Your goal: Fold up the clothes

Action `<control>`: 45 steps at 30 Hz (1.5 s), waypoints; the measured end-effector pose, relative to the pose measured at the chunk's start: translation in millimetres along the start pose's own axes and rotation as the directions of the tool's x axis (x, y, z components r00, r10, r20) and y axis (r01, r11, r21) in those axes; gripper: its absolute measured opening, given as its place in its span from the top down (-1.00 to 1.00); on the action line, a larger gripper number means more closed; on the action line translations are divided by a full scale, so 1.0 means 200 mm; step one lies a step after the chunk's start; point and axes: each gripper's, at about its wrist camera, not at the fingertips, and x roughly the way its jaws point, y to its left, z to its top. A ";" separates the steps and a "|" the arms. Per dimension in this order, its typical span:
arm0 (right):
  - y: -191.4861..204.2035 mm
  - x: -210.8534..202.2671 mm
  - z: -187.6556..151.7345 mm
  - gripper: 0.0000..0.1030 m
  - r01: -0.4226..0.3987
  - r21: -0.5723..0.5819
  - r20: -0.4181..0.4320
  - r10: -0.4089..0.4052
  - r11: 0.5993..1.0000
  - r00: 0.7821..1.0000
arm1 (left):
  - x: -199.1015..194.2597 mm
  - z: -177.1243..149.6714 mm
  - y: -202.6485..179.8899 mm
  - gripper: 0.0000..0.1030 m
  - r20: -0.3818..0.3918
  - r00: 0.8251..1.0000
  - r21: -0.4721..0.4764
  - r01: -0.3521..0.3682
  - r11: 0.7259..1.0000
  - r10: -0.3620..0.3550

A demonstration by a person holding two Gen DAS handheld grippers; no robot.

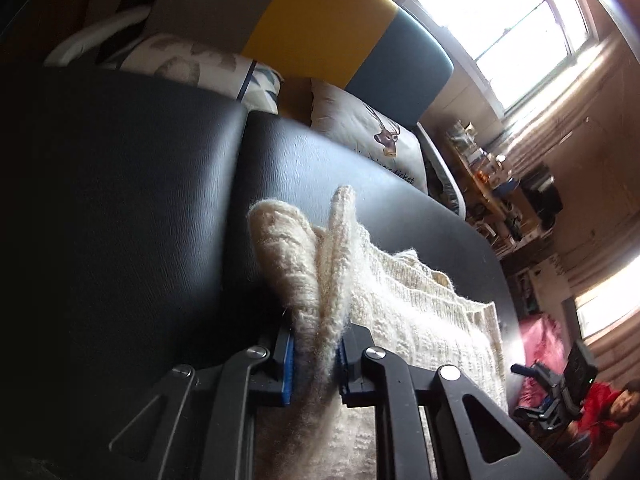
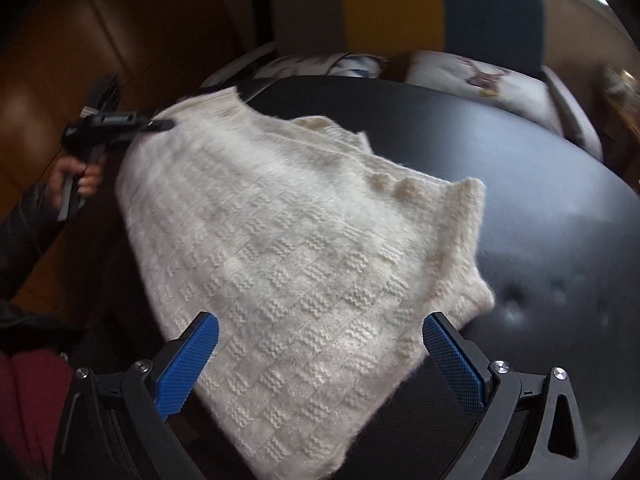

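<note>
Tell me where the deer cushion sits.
Left wrist view, upper middle: the deer cushion leans on the yellow-and-teal chair back, just beyond the black table.

The cream sweater's [image 2: 296,248] lower hem runs off the right-wrist frame.

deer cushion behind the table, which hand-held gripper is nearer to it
Left. The left hand-held gripper sits at the table's far side, clamped on the cream sweater, closer to the deer cushion. The right hand-held gripper is open at the near hem, farther away.
</note>
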 end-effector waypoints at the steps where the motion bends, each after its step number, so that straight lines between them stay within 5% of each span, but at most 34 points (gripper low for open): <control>1: 0.00 0.03 0.02 -1.00 -0.015 -0.027 -0.021 0.015 1.000 1.000 | -0.01 0.01 -0.01 0.71 -0.006 1.000 0.011 -0.006 1.000 0.006; 4: -0.01 0.14 0.05 -1.00 -0.036 -0.103 -0.112 0.025 0.994 0.993 | -0.04 0.03 -0.04 0.71 -0.019 1.000 0.029 -0.010 1.000 0.010; 8: -0.05 0.30 -0.01 -1.00 -0.003 -0.195 -0.213 -0.039 0.981 0.976 | -0.10 0.05 -0.08 0.71 -0.023 0.997 0.009 0.071 0.997 -0.071; 16: -0.05 0.29 -0.11 -1.00 0.045 -0.112 -0.092 -0.056 0.993 0.994 | -0.31 0.04 -0.35 0.72 0.029 0.957 -0.078 0.290 0.954 -0.289; 21: 0.00 0.30 -0.14 -1.00 0.080 -0.028 -0.033 -0.081 0.996 0.996 | -0.36 0.05 -0.61 0.72 0.046 0.938 -0.105 0.347 0.932 -0.344; 31: 0.08 0.34 -0.13 -1.00 0.074 0.032 0.053 -0.076 0.997 0.996 | -0.23 0.04 -1.10 0.72 0.046 0.937 -0.138 0.350 0.927 -0.347; 36: 0.03 0.29 -0.18 -1.00 0.018 0.068 0.122 -0.026 0.998 0.992 | -0.02 -0.07 -1.24 0.72 -0.009 0.951 -0.159 0.303 0.939 -0.309; 42: -0.01 0.26 -0.10 -1.00 -0.066 0.102 0.225 0.041 0.993 0.973 | 0.29 -0.25 -1.29 0.72 -0.131 0.950 -0.237 0.249 0.939 -0.284; 45: 0.00 0.22 -0.13 -1.00 -0.046 0.092 0.252 0.021 0.995 0.967 | 0.40 -0.32 -1.29 0.72 -0.158 0.949 -0.260 0.226 0.939 -0.273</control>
